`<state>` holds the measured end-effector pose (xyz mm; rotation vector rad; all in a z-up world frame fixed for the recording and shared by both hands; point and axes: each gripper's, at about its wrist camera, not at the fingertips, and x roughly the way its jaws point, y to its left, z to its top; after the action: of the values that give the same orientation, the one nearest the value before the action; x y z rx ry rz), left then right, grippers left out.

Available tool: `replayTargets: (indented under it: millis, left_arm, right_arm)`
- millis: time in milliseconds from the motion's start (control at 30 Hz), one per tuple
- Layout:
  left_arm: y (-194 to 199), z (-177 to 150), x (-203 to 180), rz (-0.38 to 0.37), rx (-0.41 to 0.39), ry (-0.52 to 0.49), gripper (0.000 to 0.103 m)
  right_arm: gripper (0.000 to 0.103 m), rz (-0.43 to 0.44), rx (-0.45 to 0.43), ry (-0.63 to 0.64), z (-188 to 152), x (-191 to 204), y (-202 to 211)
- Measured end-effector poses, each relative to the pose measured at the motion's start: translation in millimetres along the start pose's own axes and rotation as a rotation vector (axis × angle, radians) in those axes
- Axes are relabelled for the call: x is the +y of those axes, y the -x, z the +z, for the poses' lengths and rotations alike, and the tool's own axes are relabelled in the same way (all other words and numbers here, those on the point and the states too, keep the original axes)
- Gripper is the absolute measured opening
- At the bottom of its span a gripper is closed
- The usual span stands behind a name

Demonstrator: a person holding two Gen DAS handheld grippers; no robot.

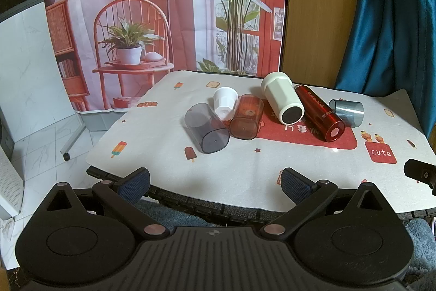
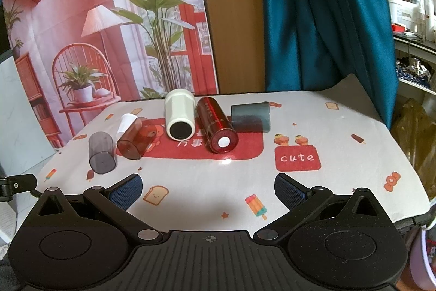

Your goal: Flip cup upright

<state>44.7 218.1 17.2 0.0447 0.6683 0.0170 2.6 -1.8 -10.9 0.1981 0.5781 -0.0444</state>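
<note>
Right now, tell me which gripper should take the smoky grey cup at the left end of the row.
Left. The smoky grey cup lies almost straight ahead of the open left gripper; from the open right gripper it sits far to the left, beyond the amber cup.

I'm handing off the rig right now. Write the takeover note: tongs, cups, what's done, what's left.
Left tongs: open, empty, at the near table edge.
Right tongs: open, empty, over the near part of the mat.
Six cups, all on their sides: smoky grey cup, small white cup, amber cup, cream cup, red cup, grey-blue cup.
Done: nothing upright yet.
Left: flip the cups; the smoky grey cup is the leftmost, the grey-blue the rightmost.
</note>
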Motion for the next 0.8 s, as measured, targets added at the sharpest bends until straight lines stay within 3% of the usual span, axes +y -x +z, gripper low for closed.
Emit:
replayTargets:
  millis: [800]
  left_arm:
    - [-2.6,0.8,5.2,0.007,0.015,0.023,0.103]
  right_arm:
    - [0.103,0.004,0.021,-0.031,-4.9,-3.6,-2.7]
